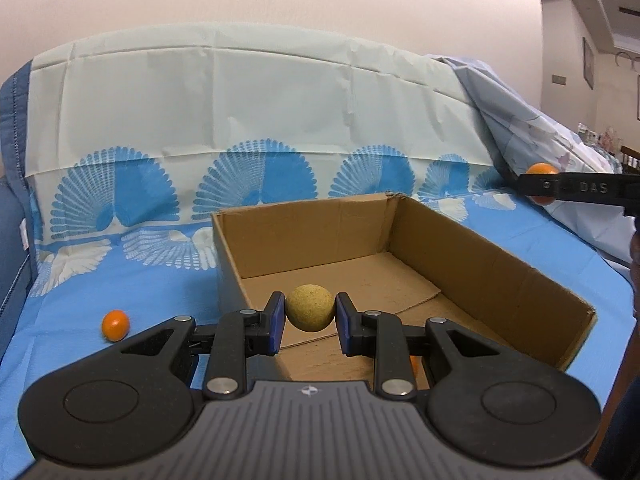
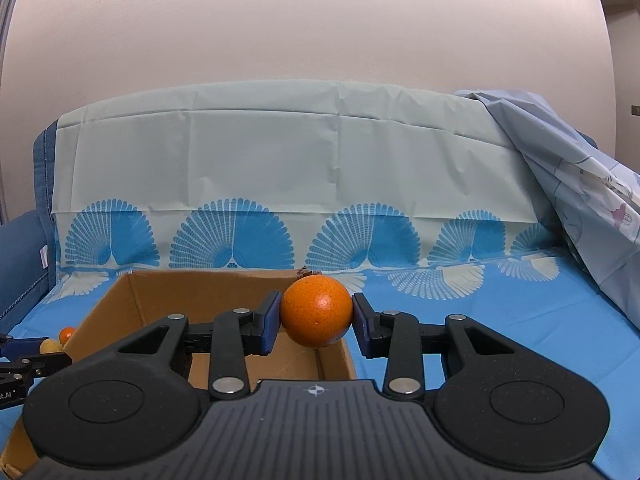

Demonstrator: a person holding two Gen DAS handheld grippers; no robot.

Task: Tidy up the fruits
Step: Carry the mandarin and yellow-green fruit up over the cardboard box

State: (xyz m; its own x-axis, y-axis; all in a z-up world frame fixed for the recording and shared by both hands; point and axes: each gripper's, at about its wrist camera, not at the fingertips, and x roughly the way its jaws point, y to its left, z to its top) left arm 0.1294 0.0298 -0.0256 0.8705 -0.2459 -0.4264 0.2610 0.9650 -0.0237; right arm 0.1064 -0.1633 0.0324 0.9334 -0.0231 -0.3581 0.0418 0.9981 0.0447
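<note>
1. While the small orange (image 1: 116,325) lies loose on the blue cloth (image 1: 120,280) at the far left, it sits apart from the cardboard box (image 1: 492,268).
2. Next comes the left gripper (image 1: 310,314), its blue pads clamped on a tan round fruit (image 1: 310,308), held over the near end of the open box.
3. Under that gripper's right finger a sliver of another orange fruit (image 1: 414,364) shows inside the box.
4. Further right, the right gripper (image 2: 316,322) pinches a larger orange (image 2: 316,311) between its pads, above the box's far right corner.
5. Behind everything a pale sheet with blue fan prints (image 2: 240,236) drapes upward, and a crumpled light cloth (image 2: 580,184) hangs at the far right.
</note>
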